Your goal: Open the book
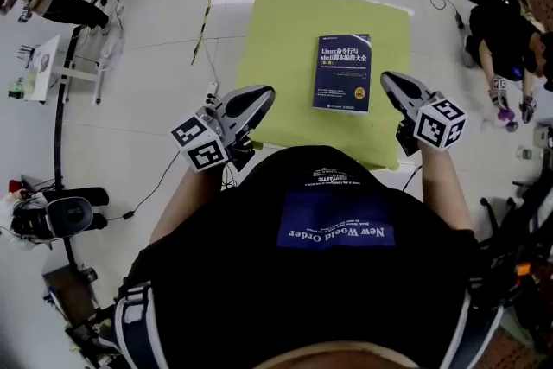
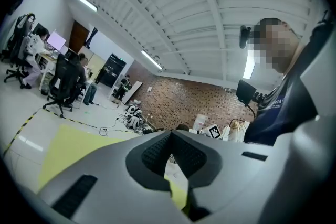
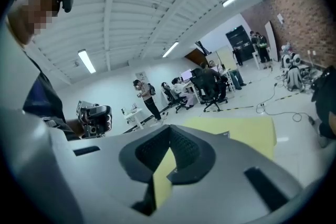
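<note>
The book (image 1: 342, 72) is dark blue with white letters, the tablecloth (image 1: 275, 56) yellow-green; my grey left gripper (image 1: 262, 97) and right gripper (image 1: 388, 81) carry black-and-white square markers.

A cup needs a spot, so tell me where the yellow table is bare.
The widest bare patch on the table lies left of the book, out to the left edge. Narrower strips run beyond the book and along its right side. The near corners are crowded: the left gripper and right gripper hang there.
</note>
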A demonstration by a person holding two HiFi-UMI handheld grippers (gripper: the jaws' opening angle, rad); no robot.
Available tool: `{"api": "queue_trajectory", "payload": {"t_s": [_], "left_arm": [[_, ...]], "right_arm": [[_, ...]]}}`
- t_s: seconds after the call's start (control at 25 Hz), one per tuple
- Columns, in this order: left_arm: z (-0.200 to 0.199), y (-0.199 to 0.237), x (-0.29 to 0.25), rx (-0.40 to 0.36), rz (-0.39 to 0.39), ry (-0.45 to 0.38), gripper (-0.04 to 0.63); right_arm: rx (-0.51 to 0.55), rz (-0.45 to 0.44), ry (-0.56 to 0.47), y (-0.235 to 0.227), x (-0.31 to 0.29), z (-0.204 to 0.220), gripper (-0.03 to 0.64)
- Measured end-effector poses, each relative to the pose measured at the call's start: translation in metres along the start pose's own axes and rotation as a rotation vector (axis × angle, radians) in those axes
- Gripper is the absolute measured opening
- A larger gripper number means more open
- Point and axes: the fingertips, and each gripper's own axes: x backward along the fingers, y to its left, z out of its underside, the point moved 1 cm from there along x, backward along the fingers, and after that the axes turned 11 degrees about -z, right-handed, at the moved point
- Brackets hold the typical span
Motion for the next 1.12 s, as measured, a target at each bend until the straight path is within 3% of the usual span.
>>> {"api": "queue_trajectory", "payload": {"t_s": [0.12,0.28,0.32,0.36,0.4,0.68,1.12], "left_arm": [[0.003,0.015,-0.019,0.026,0.027,0.035,0.005],[0.016,0.036,-0.039,0.018,0.102,0.105,0.005],[0.022,0.043,-0.043,0.017,0.117,0.124,0.005],[0.028,0.050,-0.047,0.015,0.134,0.144,0.005],[0.034,0.058,-0.051,0.010,0.151,0.163,0.005],[0.085,0.107,-0.079,0.029,0.196,0.232,0.005],[0.113,0.088,-0.062,0.082,0.205,0.245,0.005]], "right_arm": [[-0.072,0.021,0.028,-0.027,-0.007,0.018,-0.014],[-0.190,0.114,0.063,-0.065,-0.020,0.064,-0.014],[-0.233,0.123,0.082,-0.071,-0.024,0.080,0.090],[-0.278,0.131,0.100,-0.075,-0.027,0.097,0.243],[-0.314,0.144,0.111,-0.078,-0.029,0.111,0.256],[-0.390,0.248,0.139,-0.113,-0.048,0.160,0.313],[-0.427,0.248,0.162,-0.118,-0.057,0.162,0.322]]}}
